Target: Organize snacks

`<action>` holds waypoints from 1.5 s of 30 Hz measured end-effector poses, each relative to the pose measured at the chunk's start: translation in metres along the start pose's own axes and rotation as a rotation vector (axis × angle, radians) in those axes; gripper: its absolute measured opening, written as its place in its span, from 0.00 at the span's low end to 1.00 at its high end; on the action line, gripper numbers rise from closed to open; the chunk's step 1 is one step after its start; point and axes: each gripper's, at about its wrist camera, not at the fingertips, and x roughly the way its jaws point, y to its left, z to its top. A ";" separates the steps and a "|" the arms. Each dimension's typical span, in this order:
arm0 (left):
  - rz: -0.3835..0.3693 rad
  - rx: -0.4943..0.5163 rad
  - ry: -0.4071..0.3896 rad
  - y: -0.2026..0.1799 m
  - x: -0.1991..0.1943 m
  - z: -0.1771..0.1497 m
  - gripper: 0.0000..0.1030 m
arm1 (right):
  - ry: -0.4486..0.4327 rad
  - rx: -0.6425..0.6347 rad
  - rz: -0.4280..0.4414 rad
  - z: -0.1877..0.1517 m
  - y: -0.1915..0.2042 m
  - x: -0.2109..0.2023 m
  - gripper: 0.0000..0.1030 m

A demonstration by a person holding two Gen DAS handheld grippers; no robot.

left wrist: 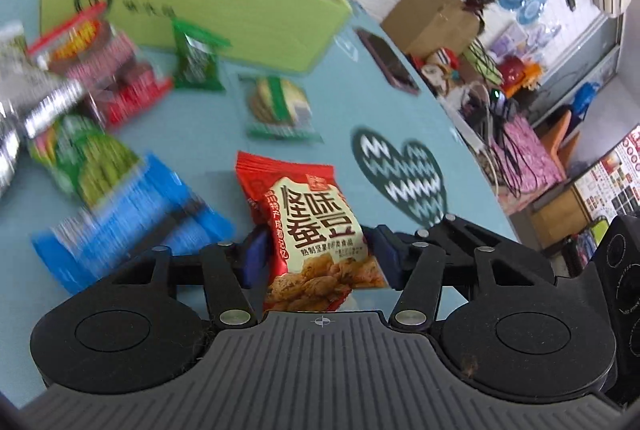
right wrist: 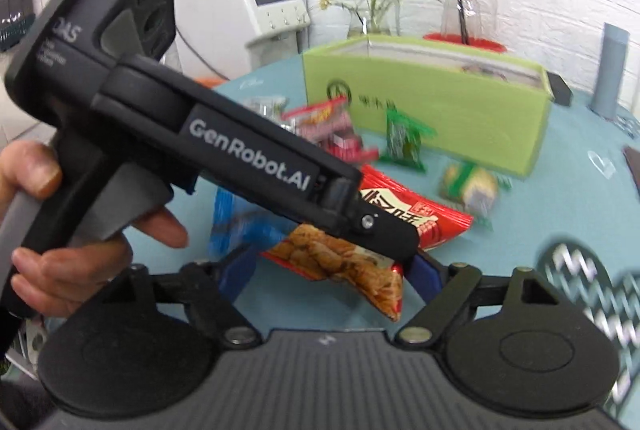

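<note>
My left gripper (left wrist: 316,254) is shut on a red snack packet (left wrist: 312,230) with a picture of fried beans, holding it above the blue table (left wrist: 208,146). The same packet (right wrist: 384,226) shows in the right wrist view, pinched by the left gripper's black body (right wrist: 248,158), which a hand holds. My right gripper (right wrist: 332,270) is open, its blue pads on either side of the packet's lower end without closing on it. The open green box (left wrist: 224,14) stands at the back of the table and also shows in the right wrist view (right wrist: 440,106).
Loose snacks lie on the table: a blue pack (left wrist: 132,218), a green striped pack (left wrist: 92,158), a red pack (left wrist: 108,70), a small green packet (left wrist: 198,56), a biscuit packet (left wrist: 280,106). A dark phone (left wrist: 388,60) and heart print (left wrist: 404,174) are right.
</note>
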 end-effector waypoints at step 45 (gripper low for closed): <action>0.031 0.087 -0.145 -0.031 -0.008 0.040 0.41 | -0.121 -0.006 -0.178 0.022 -0.008 -0.009 0.66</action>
